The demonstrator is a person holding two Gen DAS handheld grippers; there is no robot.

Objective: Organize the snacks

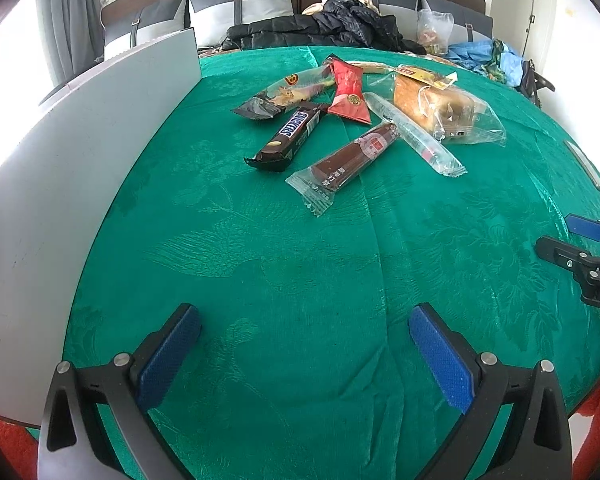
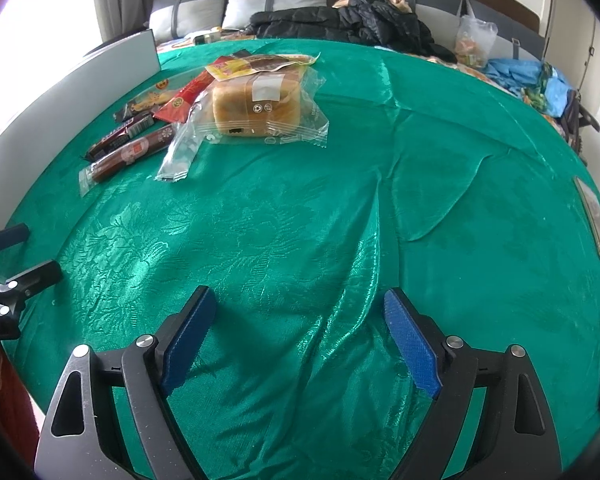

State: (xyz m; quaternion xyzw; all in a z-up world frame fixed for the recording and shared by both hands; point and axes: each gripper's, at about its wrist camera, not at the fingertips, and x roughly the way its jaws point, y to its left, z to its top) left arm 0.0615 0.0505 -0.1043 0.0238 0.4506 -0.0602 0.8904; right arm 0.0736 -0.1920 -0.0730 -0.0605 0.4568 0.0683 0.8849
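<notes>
Left gripper (image 1: 304, 332): bottom of its frame, jaws wide, nothing between, above green cloth (image 1: 300, 264).
Right gripper (image 2: 300, 316): bottom of its frame, jaws wide, empty.
Snacks: clustered upper centre of left view; Snickers (image 1: 290, 134), bread (image 1: 436, 108), red packet (image 1: 348, 92).
Box (image 1: 80, 152): white, left edge.

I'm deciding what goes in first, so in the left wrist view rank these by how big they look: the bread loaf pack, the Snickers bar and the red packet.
1. bread loaf pack, clearly largest.
2. Snickers bar and red packet: too alike to rank.
</notes>
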